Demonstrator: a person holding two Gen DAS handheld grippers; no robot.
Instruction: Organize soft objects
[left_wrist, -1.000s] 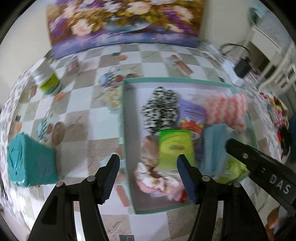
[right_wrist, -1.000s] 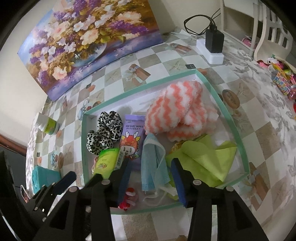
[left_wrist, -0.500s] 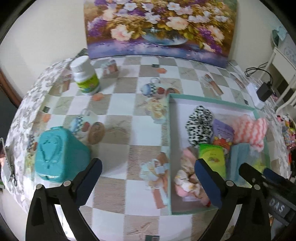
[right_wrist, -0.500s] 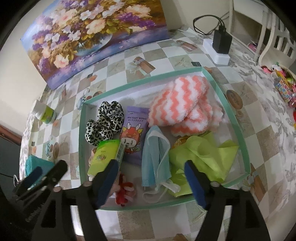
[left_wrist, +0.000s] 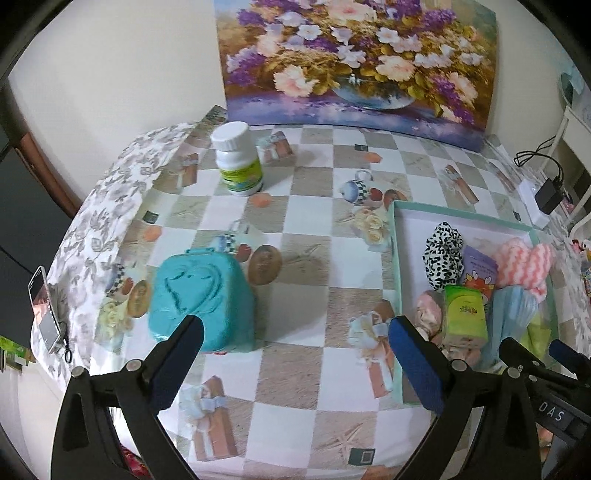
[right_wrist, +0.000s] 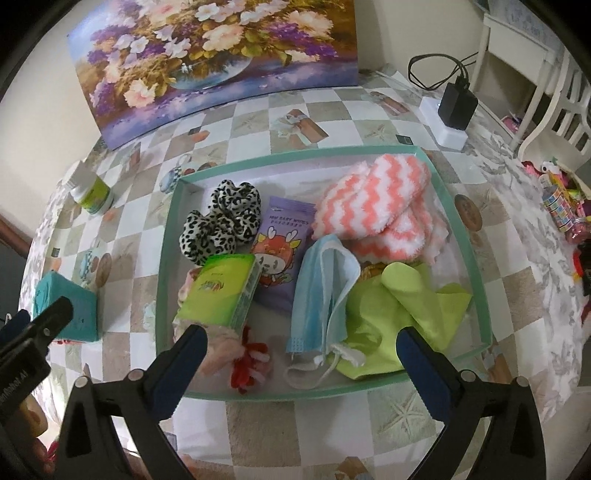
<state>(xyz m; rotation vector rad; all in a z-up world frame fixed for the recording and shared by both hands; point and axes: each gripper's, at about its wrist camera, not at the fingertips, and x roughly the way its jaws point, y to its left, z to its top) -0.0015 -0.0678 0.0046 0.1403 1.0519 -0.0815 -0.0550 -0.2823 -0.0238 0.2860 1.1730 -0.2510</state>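
Note:
A teal-rimmed tray (right_wrist: 306, 154) (left_wrist: 397, 258) holds soft things: a leopard scrunchie (right_wrist: 221, 225), purple baby wipes (right_wrist: 282, 254), a green tissue pack (right_wrist: 221, 291), a blue face mask (right_wrist: 325, 288), pink zigzag socks (right_wrist: 380, 206), a lime cloth (right_wrist: 406, 310), a pink scrunchie (right_wrist: 221, 341) and a red fluffy item (right_wrist: 251, 365). My right gripper (right_wrist: 301, 354) is open and empty above the tray's near edge. My left gripper (left_wrist: 295, 345) is open and empty over the tablecloth, between a teal box (left_wrist: 203, 299) and the tray.
A white pill bottle (left_wrist: 238, 162) stands at the back left. A flower painting (left_wrist: 354, 59) leans on the wall. A charger and power strip (right_wrist: 452, 110) lie at the back right. A phone (left_wrist: 44, 310) lies at the table's left edge.
Both grippers have opened wide and pulled back from the tray. The left one swung left, bringing the teal box and bottle into view.

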